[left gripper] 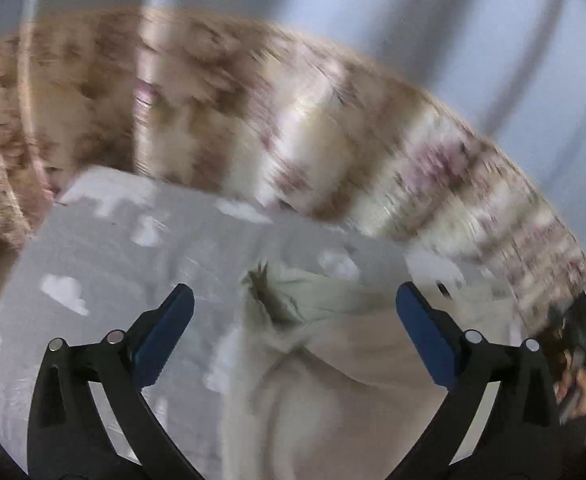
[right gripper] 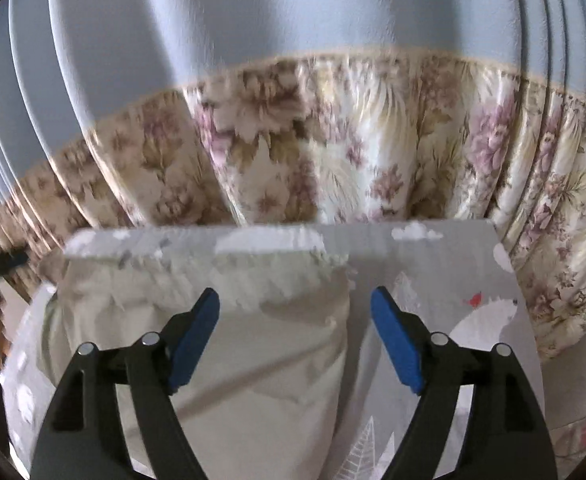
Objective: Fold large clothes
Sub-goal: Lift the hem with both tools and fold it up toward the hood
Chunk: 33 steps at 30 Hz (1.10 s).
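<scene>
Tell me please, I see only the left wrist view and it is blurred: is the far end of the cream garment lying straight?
Observer: In the right wrist view the cream garment ends in one gathered edge, level, just short of the table's far edge.
Operator: Is the right hand-held gripper holding it?
Observer: No. The right hand-held gripper is open, nothing between its blue pads.
Operator: What is beside the garment on that side?
Observer: Bare grey printed tablecloth with a white bird figure.

Both wrist views look steeply down, close over the cream garment (left gripper: 333,380) (right gripper: 221,360); floral curtain (left gripper: 253,120) (right gripper: 333,152) at twelve o'clock.
</scene>
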Each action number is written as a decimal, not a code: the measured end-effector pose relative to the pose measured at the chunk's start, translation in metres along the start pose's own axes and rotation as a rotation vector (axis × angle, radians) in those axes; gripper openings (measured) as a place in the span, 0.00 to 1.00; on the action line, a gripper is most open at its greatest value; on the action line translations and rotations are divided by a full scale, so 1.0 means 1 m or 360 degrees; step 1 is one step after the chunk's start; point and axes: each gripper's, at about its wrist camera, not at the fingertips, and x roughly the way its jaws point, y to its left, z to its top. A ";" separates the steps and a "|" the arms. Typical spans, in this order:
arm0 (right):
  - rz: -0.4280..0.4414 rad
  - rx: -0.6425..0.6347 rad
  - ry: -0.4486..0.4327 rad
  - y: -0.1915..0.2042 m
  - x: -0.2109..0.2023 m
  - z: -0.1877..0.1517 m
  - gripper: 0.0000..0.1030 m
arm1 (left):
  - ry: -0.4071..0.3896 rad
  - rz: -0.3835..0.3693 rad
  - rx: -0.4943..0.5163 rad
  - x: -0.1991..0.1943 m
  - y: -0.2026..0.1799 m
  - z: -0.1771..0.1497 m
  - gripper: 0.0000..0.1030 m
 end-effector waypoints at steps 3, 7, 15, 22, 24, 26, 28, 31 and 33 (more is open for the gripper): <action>0.0007 -0.0019 0.0059 0.000 0.017 -0.013 0.76 | 0.0015 0.0092 0.0048 -0.003 -0.003 -0.010 0.97; 0.0024 -0.0010 0.0118 0.006 0.043 -0.023 0.76 | 0.0087 0.0192 0.0289 0.014 -0.036 -0.042 0.97; -0.0096 -0.0080 0.0215 0.026 0.104 -0.025 0.30 | 0.0304 0.0440 0.0487 0.117 -0.078 -0.059 0.97; -0.0300 -0.0056 0.0410 0.016 0.166 0.003 0.10 | 0.0488 0.0629 0.0335 0.164 -0.035 -0.032 0.92; -0.0330 -0.0072 0.0451 0.020 0.168 0.011 0.10 | 0.0514 0.0672 0.0352 0.168 -0.032 -0.028 0.92; -0.0300 -0.0089 0.0449 0.023 0.159 0.015 0.16 | 0.0479 0.0709 0.0389 0.156 -0.034 -0.024 0.81; -0.0157 -0.0056 0.0363 0.028 0.132 0.014 0.23 | 0.0440 0.0638 0.0375 0.132 -0.037 -0.026 0.80; -0.0051 -0.0077 0.0246 0.035 0.084 0.007 0.58 | 0.0331 0.0514 0.0402 0.086 -0.051 -0.033 0.89; -0.0022 -0.0107 0.0201 0.043 0.059 0.000 0.59 | 0.0227 0.0415 0.0427 0.054 -0.070 -0.044 0.95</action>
